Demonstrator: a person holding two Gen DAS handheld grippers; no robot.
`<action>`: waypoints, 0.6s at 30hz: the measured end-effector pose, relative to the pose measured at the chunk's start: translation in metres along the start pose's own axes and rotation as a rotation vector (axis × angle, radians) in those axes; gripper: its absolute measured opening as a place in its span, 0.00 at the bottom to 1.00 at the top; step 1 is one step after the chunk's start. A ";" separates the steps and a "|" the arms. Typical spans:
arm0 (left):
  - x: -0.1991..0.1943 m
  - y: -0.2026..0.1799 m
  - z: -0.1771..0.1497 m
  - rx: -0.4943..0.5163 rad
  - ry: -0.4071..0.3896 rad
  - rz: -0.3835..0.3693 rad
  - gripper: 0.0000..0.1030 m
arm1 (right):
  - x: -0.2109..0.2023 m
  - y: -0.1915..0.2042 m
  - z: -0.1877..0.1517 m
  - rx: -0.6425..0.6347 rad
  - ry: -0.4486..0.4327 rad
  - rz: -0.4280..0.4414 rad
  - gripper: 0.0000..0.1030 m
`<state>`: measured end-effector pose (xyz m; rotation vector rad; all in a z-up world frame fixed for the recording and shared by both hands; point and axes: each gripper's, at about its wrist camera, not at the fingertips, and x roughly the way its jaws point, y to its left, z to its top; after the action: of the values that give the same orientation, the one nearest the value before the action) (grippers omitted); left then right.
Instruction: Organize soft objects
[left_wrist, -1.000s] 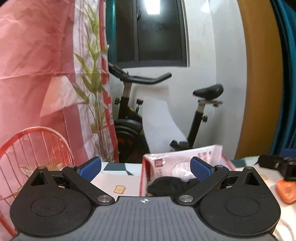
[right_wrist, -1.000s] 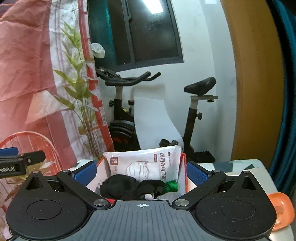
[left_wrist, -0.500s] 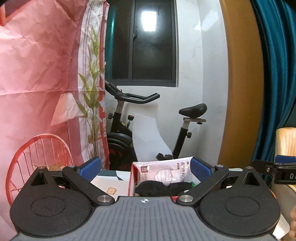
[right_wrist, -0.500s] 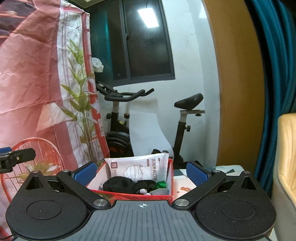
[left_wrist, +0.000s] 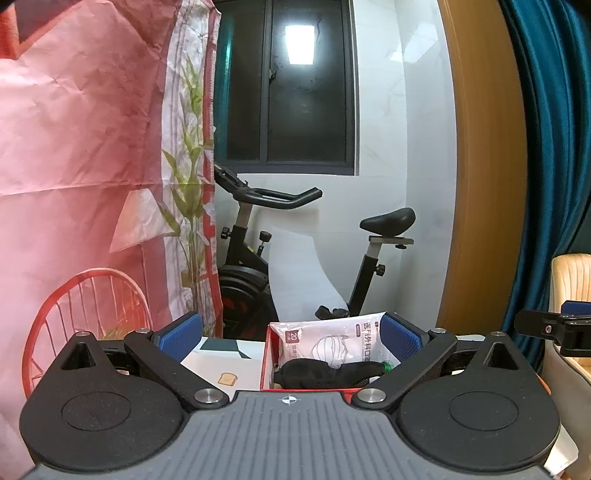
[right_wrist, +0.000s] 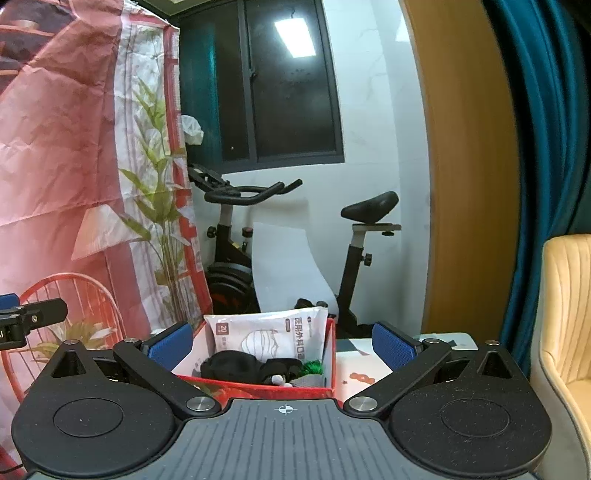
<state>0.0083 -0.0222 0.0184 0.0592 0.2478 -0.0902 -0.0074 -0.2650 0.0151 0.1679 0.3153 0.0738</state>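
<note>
A red box (right_wrist: 258, 390) (left_wrist: 266, 354) stands on the table ahead of both grippers. In it a white pack of face masks (right_wrist: 271, 335) (left_wrist: 327, 338) leans upright, with a black cloth (right_wrist: 231, 364) (left_wrist: 325, 373) and a green item (right_wrist: 313, 367) lying in front. My left gripper (left_wrist: 291, 334) is open and holds nothing, pulled back from the box. My right gripper (right_wrist: 282, 339) is open too, nothing between its blue pads (right_wrist: 389, 342). Each gripper shows at the edge of the other's view.
The table (left_wrist: 221, 363) has a white cloth with printed shapes. Behind it stand an exercise bike (right_wrist: 240, 236), a red wire chair (left_wrist: 92, 314) and a pink curtain (left_wrist: 74, 147). A cream armchair (right_wrist: 565, 314) and a teal curtain (right_wrist: 546, 147) are on the right.
Both grippers have drawn back and risen from the box, which now looks smaller and farther. The orange thing and black gear on the table have dropped out of view. Both stay open.
</note>
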 end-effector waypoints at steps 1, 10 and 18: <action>0.000 0.000 0.000 -0.001 -0.001 0.002 1.00 | 0.000 0.000 0.000 0.000 0.002 -0.001 1.00; 0.002 -0.001 -0.001 0.005 0.007 0.012 1.00 | 0.006 0.002 -0.001 0.000 0.021 -0.011 1.00; 0.004 0.002 -0.001 -0.010 0.020 0.015 1.00 | 0.007 0.003 -0.001 -0.010 0.026 -0.017 1.00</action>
<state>0.0117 -0.0199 0.0168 0.0520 0.2681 -0.0732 -0.0009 -0.2608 0.0123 0.1546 0.3426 0.0610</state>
